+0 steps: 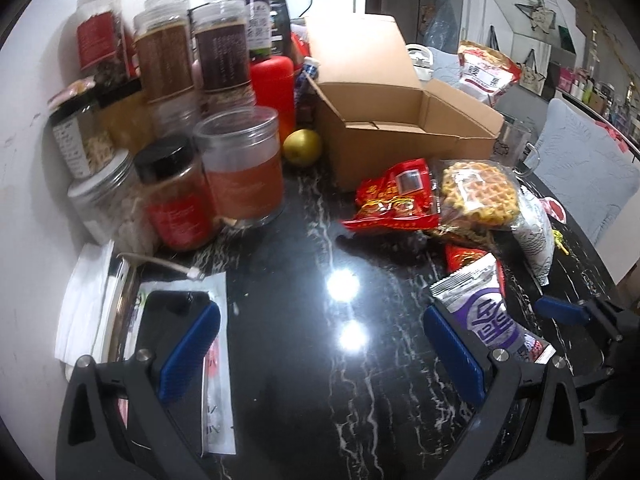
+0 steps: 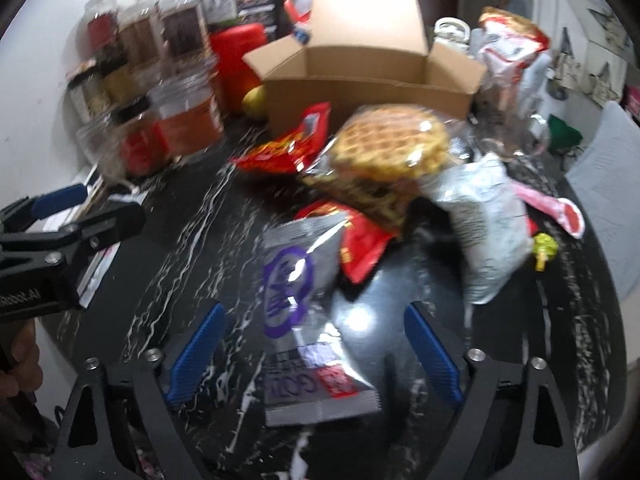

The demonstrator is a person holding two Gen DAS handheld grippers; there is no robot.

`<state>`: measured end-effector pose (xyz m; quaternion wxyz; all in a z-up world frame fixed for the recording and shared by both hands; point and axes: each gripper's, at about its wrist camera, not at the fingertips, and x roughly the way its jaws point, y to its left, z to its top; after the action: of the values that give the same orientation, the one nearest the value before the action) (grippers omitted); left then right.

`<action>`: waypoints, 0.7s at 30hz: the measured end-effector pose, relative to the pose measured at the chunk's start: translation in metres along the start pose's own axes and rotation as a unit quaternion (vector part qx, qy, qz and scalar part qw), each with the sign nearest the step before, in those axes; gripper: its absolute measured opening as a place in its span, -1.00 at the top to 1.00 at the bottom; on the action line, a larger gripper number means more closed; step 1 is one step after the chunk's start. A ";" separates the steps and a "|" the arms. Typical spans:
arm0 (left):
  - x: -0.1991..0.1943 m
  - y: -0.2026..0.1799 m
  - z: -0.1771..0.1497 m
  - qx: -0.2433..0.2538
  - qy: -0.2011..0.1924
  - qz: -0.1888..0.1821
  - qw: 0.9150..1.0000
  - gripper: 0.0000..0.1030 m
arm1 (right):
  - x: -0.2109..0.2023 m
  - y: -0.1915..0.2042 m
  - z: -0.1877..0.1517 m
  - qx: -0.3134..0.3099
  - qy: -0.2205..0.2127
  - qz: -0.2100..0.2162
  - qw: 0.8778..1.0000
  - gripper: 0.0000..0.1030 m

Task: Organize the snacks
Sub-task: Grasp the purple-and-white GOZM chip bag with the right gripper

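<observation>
The snacks lie in a loose heap on the dark marble table (image 1: 304, 248), in front of an open cardboard box (image 1: 404, 128) that holds nothing that can be seen. Nearest the right gripper (image 2: 314, 360) is a silver packet with a purple logo (image 2: 304, 312); it lies between the spread, empty jaws, with its upper end under a red packet (image 2: 360, 248). Behind them sit a wrapped waffle (image 2: 390, 146), another red bag (image 2: 288, 148) and a grey-white bag (image 2: 486, 216). The left gripper (image 1: 320, 348) is open too, over bare tabletop and holding nothing.

The likely next move is a pinch on the silver packet (a judgement, not a thing seen). Its flat, glossy foil could slip from the pads, or the red packet overlapping it could be dragged along. A wide swing toward the box might knock the jars (image 1: 240, 168) crowded at the left.
</observation>
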<state>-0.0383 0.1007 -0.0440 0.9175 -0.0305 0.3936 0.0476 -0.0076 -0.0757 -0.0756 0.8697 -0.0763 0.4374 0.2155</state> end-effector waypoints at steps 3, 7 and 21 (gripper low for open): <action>0.001 0.004 -0.001 -0.008 0.000 -0.002 1.000 -1.00 | 0.011 0.006 -0.001 -0.013 0.016 0.009 1.000 -0.57; 0.004 0.005 0.000 -0.012 0.003 -0.004 1.000 -1.00 | 0.022 0.011 -0.001 -0.019 0.031 0.017 0.999 -0.29; 0.017 -0.029 0.015 0.004 0.009 -0.059 0.998 -1.00 | -0.014 -0.016 -0.010 0.005 -0.003 0.071 0.997 0.40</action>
<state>-0.0124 0.0746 -0.0450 0.9153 -0.0505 0.3995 -0.0081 -0.0153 -0.0972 -0.0715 0.8537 -0.0402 0.4406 0.2746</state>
